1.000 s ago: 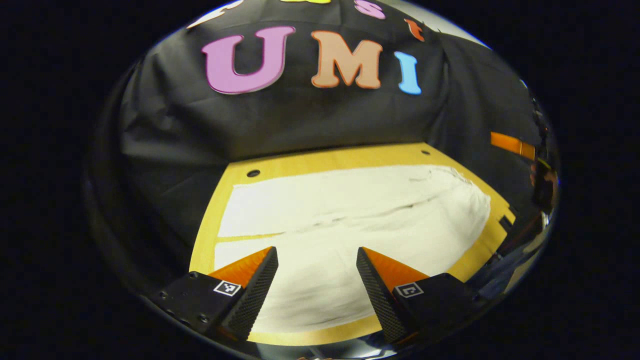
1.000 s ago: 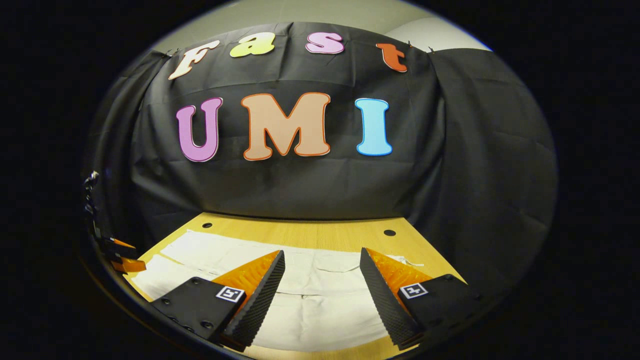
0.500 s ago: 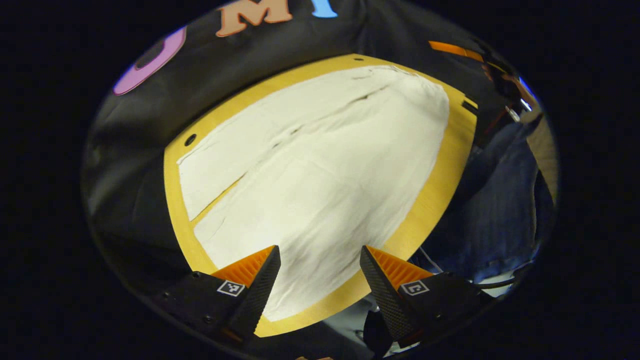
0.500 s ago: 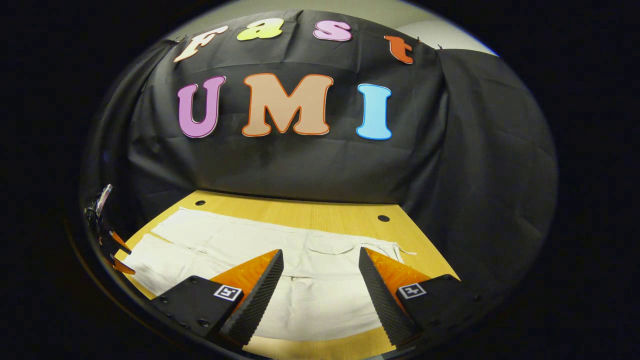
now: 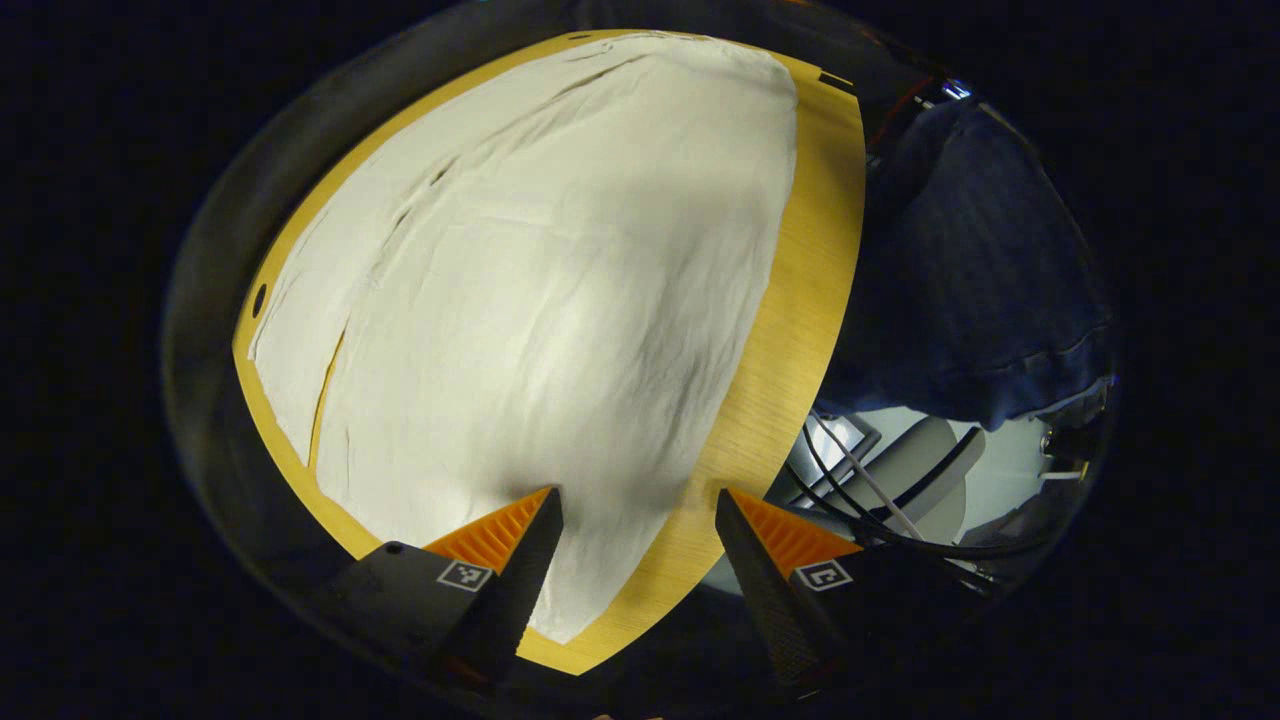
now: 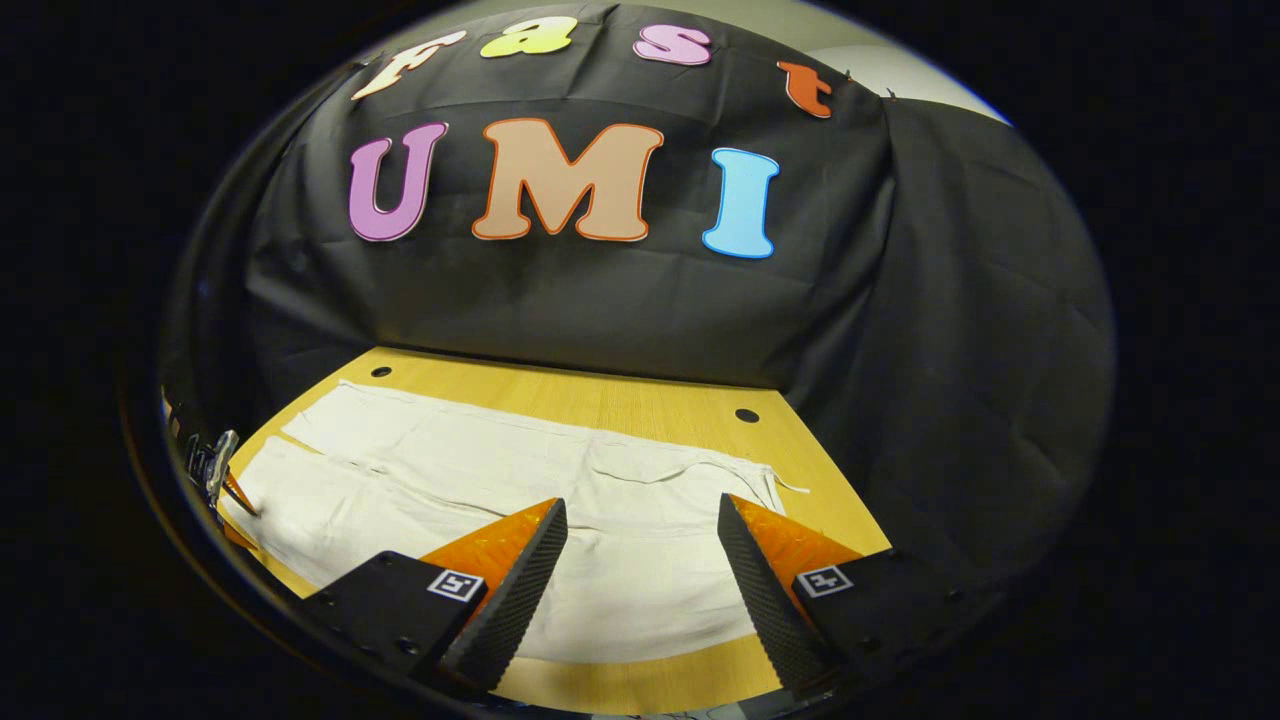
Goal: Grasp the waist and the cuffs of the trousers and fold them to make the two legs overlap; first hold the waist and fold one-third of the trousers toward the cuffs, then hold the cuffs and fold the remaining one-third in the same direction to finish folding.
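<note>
Cream trousers [image 5: 540,290] lie spread flat on the wooden table [image 5: 800,300], the two legs side by side with a thin gap between them near the cuffs. My left gripper [image 5: 637,545] hovers open above the near leg's cuff end, by the table's front corner, nothing between its fingers. In the right gripper view the same trousers [image 6: 480,490] stretch leftward, their waist end with a loose drawstring at the right. My right gripper [image 6: 640,555] stands open above the waist end, holding nothing. The left gripper [image 6: 228,490] shows small at the far left edge there.
A person in dark blue clothing [image 5: 970,290] stands at the table's front edge. Cables and a pale chair base [image 5: 900,480] lie on the floor below. Black cloth walls [image 6: 950,350] close the back and right. Small holes [image 6: 746,415] mark the table's far corners.
The left gripper has swung down and turned toward the table's front corner over the cuff end. The right gripper tipped slightly down and nearer the waist. Both stayed open.
</note>
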`<state>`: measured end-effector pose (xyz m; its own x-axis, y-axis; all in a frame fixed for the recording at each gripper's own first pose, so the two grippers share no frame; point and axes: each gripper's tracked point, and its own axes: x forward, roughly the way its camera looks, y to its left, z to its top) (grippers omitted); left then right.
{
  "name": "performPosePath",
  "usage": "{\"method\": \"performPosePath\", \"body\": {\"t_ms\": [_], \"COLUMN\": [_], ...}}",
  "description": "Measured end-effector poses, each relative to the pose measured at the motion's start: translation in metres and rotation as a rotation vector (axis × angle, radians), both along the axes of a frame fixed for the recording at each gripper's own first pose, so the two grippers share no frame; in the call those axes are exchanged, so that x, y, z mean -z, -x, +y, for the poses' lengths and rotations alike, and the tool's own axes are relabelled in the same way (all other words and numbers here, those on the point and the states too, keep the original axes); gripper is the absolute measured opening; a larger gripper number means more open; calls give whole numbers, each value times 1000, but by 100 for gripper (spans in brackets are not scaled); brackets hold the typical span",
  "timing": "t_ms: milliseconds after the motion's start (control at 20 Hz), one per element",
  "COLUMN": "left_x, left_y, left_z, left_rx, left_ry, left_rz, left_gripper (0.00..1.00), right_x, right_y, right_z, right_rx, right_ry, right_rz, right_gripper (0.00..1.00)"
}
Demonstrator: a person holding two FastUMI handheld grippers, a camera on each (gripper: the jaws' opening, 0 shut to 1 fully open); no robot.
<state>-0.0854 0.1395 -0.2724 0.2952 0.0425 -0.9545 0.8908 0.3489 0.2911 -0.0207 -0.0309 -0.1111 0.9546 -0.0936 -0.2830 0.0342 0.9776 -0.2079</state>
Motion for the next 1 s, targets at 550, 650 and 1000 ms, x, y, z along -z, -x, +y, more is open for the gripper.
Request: {"method": "performPosePath", "body": {"t_ms": [550,650,1000], "left_x": [6,6,0], "left_y": [-5,-8,-29], "left_z": [7,7,10], "left_rx": [-4,-10,-62], "left_ry": [-75,-102,-105], "left_rz": [37,48,22], "left_gripper": [87,85,26], "right_x": [26,38,67], "right_y": [-8,-11,-10], "right_z": [3,6,5], "right_rx": [-47,-76,-204], "right_ry": [23,12,99], "right_rz": [68,107,205], "right_gripper": [97,98,98]}}
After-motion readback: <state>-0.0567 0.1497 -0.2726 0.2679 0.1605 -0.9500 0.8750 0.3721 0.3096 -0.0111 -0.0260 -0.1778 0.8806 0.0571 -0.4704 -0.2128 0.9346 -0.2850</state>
